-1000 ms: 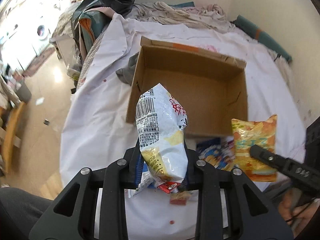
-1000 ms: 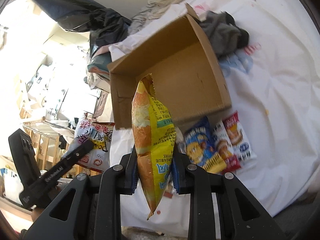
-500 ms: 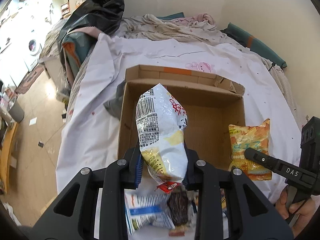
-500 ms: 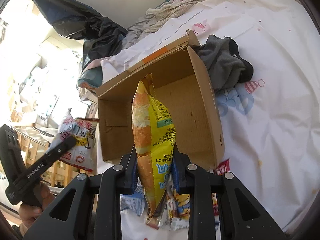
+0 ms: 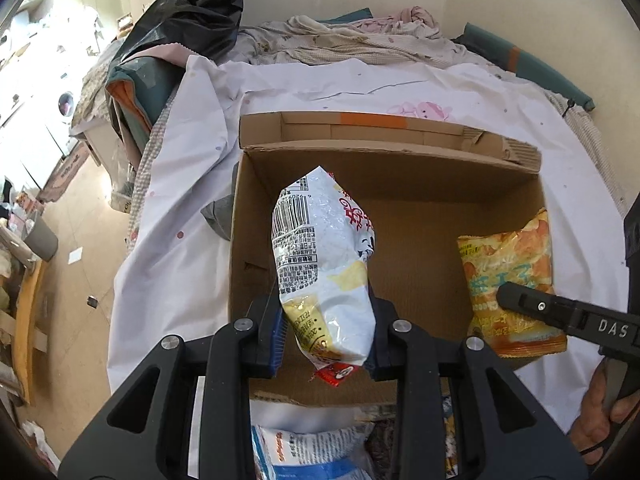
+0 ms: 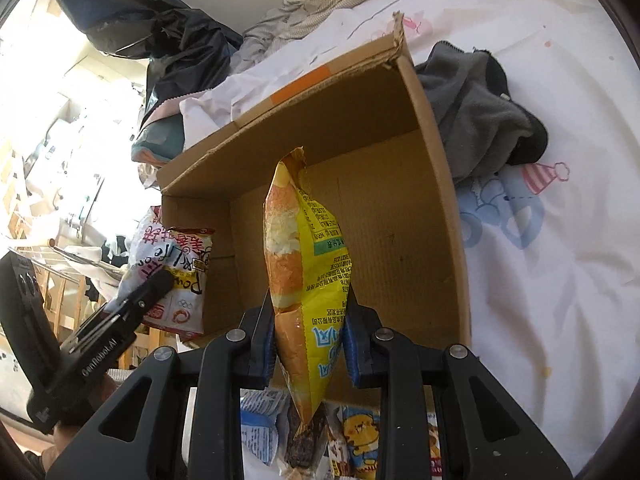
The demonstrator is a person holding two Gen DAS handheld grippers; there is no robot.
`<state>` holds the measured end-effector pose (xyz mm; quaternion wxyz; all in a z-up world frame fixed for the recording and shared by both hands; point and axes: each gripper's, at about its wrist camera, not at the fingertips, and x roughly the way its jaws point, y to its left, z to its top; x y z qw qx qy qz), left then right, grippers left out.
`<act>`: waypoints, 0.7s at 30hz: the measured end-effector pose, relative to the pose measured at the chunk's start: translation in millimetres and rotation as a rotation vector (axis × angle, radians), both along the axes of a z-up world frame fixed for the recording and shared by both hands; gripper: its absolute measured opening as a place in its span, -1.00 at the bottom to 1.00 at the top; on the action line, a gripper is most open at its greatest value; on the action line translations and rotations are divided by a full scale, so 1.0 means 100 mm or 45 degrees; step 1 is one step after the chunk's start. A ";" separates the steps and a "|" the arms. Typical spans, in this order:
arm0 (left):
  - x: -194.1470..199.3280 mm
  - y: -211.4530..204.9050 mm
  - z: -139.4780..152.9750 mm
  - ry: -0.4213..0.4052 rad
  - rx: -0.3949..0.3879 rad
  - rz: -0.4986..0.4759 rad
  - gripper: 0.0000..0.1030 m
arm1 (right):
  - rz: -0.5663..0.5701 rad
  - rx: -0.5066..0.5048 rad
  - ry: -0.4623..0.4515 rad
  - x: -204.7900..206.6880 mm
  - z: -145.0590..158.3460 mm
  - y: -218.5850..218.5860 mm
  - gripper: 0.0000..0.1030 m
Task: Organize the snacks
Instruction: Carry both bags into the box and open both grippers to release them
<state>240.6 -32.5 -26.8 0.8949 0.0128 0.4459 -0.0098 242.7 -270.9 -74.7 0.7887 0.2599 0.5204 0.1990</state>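
Note:
My left gripper (image 5: 326,340) is shut on a white snack bag (image 5: 320,256) and holds it above the open cardboard box (image 5: 400,168). My right gripper (image 6: 308,344) is shut on a yellow-orange snack bag (image 6: 308,264), also above the box (image 6: 440,184). The left wrist view shows the yellow-orange bag (image 5: 512,280) over the box's right side. The right wrist view shows the white bag (image 6: 176,272) at the box's left wall. The box's visible floor is bare. Several more snack packets (image 6: 360,436) lie on the sheet in front of the box.
The box sits on a white printed sheet (image 5: 180,256). Grey clothing (image 6: 480,104) lies against the box's side. A black plastic bag (image 5: 188,12) and crumpled bedding (image 5: 352,40) lie beyond. The sheet's left edge drops to the floor (image 5: 68,292).
Both grippers have moved forward with their bags, from above the packets in front of the box to above the box's inside. Both stay shut.

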 end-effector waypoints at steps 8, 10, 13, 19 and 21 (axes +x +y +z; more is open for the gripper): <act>0.09 -0.01 -0.14 0.016 0.061 0.017 -0.48 | 0.037 0.042 0.056 0.07 -0.15 0.12 -0.45; 0.10 -0.02 -0.20 0.038 0.099 0.025 -0.48 | 0.046 0.046 0.059 0.07 -0.16 0.14 -0.45; 0.10 -0.03 -0.25 0.067 0.104 0.025 -0.45 | 0.055 0.051 0.056 0.07 -0.16 0.17 -0.45; 0.07 -0.12 -0.26 0.069 0.099 -0.021 -0.42 | 0.034 0.023 0.068 0.10 -0.17 0.18 -0.39; 0.07 -0.14 -0.27 0.082 0.067 -0.048 0.04 | 0.016 -0.016 0.065 0.11 -0.14 0.16 -0.38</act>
